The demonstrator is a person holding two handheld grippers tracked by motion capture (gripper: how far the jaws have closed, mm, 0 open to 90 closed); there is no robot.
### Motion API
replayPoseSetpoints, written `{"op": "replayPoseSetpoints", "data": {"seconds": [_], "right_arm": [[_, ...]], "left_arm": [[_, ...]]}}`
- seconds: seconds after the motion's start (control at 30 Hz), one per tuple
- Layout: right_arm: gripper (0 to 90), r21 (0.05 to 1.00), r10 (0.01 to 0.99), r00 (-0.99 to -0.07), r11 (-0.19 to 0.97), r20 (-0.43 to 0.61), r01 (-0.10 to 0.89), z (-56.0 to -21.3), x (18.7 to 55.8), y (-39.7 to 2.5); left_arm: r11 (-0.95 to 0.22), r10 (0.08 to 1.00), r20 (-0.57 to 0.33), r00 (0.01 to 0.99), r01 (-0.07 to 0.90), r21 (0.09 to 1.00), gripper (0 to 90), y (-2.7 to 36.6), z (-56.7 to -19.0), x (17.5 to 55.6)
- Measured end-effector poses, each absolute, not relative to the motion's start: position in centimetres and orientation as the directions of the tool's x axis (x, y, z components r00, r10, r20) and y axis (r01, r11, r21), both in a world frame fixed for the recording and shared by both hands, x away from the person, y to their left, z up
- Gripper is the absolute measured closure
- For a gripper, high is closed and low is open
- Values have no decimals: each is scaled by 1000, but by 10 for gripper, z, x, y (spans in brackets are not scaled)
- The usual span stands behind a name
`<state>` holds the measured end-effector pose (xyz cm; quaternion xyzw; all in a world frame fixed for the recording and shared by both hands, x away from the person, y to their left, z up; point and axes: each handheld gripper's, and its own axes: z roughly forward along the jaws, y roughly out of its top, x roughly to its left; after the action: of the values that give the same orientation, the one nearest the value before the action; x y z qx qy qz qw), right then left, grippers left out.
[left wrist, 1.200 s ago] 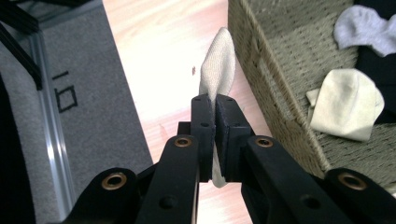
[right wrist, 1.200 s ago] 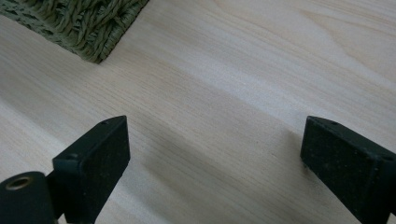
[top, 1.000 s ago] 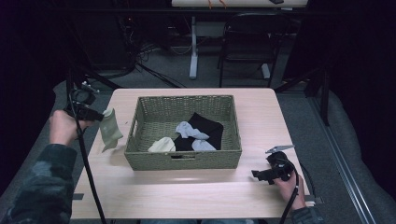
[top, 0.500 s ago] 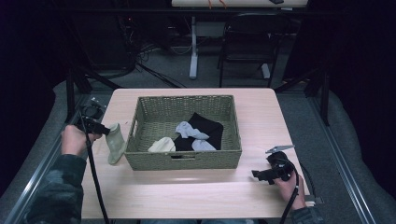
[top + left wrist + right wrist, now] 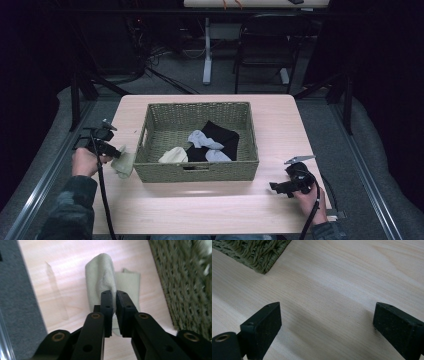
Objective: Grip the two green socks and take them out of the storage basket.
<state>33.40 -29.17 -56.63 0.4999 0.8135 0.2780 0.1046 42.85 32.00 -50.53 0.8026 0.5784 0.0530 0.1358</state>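
A pale green sock [image 5: 122, 162] [image 5: 102, 282] hangs folded from my left gripper [image 5: 116, 151] [image 5: 115, 298], which is shut on it just left of the woven basket [image 5: 150, 120]; the sock's lower end touches the table. The basket's wall [image 5: 185, 282] runs along the right of the left gripper view. Inside the basket lie a cream sock [image 5: 173, 155], a light blue sock [image 5: 200, 138], another light blue one [image 5: 218, 156] and a black garment [image 5: 222, 136]. My right gripper [image 5: 276, 188] [image 5: 327, 322] rests open on bare tabletop near the basket's front right corner [image 5: 262, 257].
The light wooden table [image 5: 210, 205] has free room in front of the basket and along its right side. Grey floor [image 5: 20, 302] lies past the table's left edge. A chair [image 5: 260, 50] and table legs [image 5: 207, 50] stand beyond the far edge.
My left gripper has carried the pale green sock lower and toward the near side beside the basket, until the sock folds onto the table. The right gripper has stayed put.
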Motion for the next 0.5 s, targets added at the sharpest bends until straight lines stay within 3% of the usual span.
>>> {"op": "replayPoseSetpoints", "data": {"seconds": [0.07, 0.3, 0.5], "right_arm": [[76, 557, 872, -478, 345, 108, 755, -566, 334, -292], [76, 557, 871, -479, 345, 111, 756, -566, 334, -291], [76, 555, 870, -481, 347, 112, 756, -566, 334, -291]], "left_arm": [[-290, 939, -104, 328, 918, 271, 744, 319, -510, 428], [-275, 940, -113, 322, 911, 306, 355, 317, -494, 425], [-294, 934, -85, 348, 880, 373, 169, 308, -458, 424]]}}
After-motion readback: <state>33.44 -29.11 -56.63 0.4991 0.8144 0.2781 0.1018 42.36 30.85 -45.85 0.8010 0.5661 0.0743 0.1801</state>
